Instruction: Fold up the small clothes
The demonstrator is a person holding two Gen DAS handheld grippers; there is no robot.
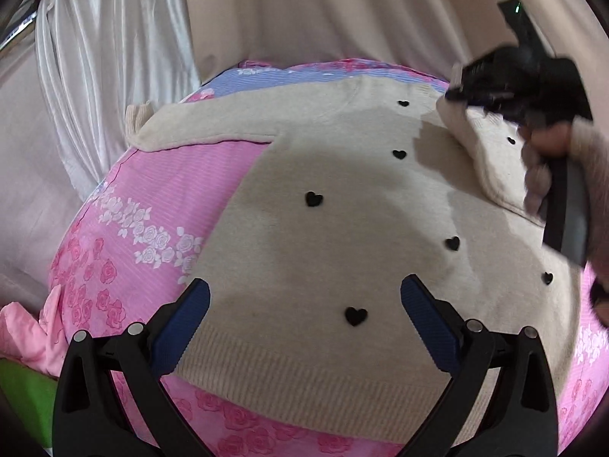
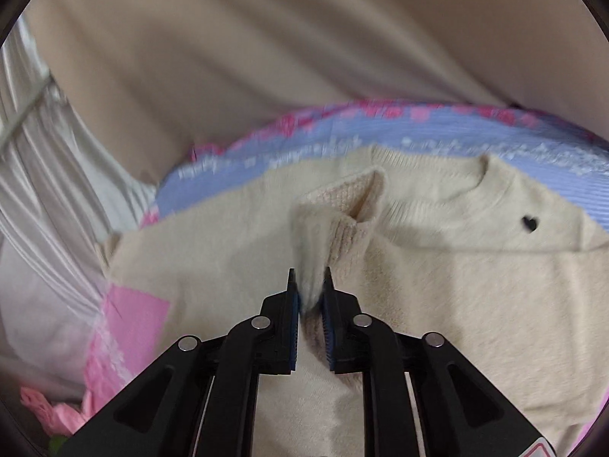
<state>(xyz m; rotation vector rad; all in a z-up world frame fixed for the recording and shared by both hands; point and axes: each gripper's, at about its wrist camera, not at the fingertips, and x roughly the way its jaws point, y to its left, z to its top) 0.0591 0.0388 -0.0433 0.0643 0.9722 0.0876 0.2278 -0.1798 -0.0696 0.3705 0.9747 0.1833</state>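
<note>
A cream knit sweater (image 1: 335, 205) with small black hearts lies flat on a pink floral bedspread (image 1: 160, 190). Its left sleeve (image 1: 198, 129) stretches out to the left. My left gripper (image 1: 304, 293) is open and empty, hovering above the sweater's ribbed hem. My right gripper (image 2: 310, 285) is shut on the cuff of the right sleeve (image 2: 335, 221) and holds it lifted over the sweater's body; it also shows in the left wrist view (image 1: 456, 91), with the sleeve (image 1: 483, 152) folded inward. The neckline (image 2: 483, 179) lies at the far side.
White and beige curtains (image 1: 114, 57) hang behind the bed. A pink garment (image 1: 26, 335) and something green (image 1: 23, 400) lie at the bed's left front corner. A blue striped band of the bedspread (image 2: 342, 141) runs beyond the sweater.
</note>
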